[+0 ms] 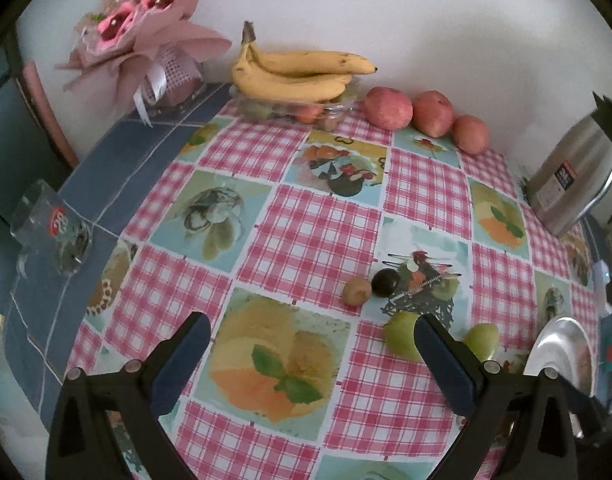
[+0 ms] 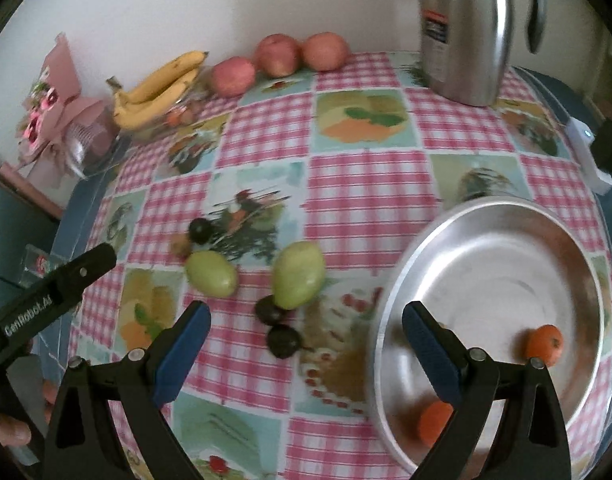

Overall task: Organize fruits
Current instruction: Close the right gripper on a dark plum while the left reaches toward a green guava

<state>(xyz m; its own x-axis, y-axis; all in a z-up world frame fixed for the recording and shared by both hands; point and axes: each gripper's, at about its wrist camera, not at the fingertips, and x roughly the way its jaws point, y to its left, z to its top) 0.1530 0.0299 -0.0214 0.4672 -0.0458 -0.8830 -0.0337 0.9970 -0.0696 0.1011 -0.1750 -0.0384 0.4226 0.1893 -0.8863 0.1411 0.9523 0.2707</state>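
Observation:
My left gripper (image 1: 311,330) is open and empty above the checked tablecloth; its arm also shows in the right wrist view (image 2: 58,286). Ahead of it lie a brown kiwi (image 1: 357,290), a dark plum (image 1: 385,282) and two green mangoes (image 1: 402,335) (image 1: 483,340). My right gripper (image 2: 306,320) is open and empty. A silver metal plate (image 2: 493,276) at its right holds two oranges (image 2: 545,344) (image 2: 435,422). Two green mangoes (image 2: 210,273) (image 2: 298,274) and three dark plums (image 2: 269,310) (image 2: 284,341) (image 2: 200,230) lie left of the plate.
Bananas (image 1: 302,74) lie on a clear container at the back by the wall, three red apples (image 1: 387,107) beside them. A steel thermos (image 2: 465,28) stands back right. A pink bouquet (image 1: 142,36) and a glass (image 1: 52,228) sit at the left.

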